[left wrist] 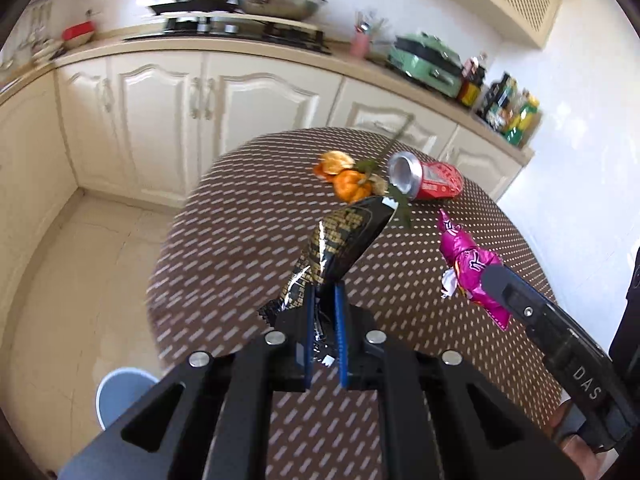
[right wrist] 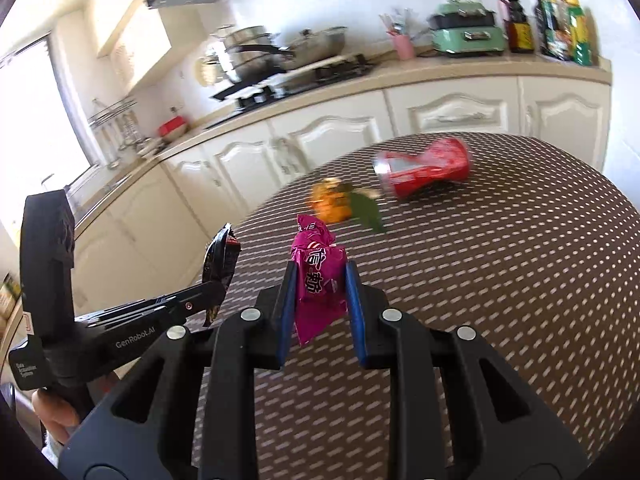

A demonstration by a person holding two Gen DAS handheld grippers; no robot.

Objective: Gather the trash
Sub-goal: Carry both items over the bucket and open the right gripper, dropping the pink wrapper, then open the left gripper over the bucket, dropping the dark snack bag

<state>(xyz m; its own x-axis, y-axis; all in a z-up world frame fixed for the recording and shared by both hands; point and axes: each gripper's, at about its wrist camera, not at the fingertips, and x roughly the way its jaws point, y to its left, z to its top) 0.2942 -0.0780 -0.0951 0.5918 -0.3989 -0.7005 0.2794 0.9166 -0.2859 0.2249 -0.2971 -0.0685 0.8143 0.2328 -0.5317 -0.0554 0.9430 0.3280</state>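
Black and gold, the snack wrapper (left wrist: pixel 340 240) sticks up from the left gripper (left wrist: pixel 325 300), whose blue fingers (left wrist: pixel 310 320) are pinched tight on its bottom end. The right gripper (right wrist: pixel 320 280) squeezes a pink candy wrapper (right wrist: pixel 318 276) the same way. Both wrappers are up off the round dotted table (right wrist: pixel 520 280).

More trash lies on the table ahead: a squashed red can (right wrist: pixel 424 172) on its side, and orange peel (right wrist: pixel 332 204) with a green leaf (right wrist: pixel 370 220) just beside it. Both hands are full, so I think the wrappers must be dropped first. A blue round bin (left wrist: pixel 120 392) sits on the floor, down left of the left gripper, so that hand looks nearer. The table edge is between them.
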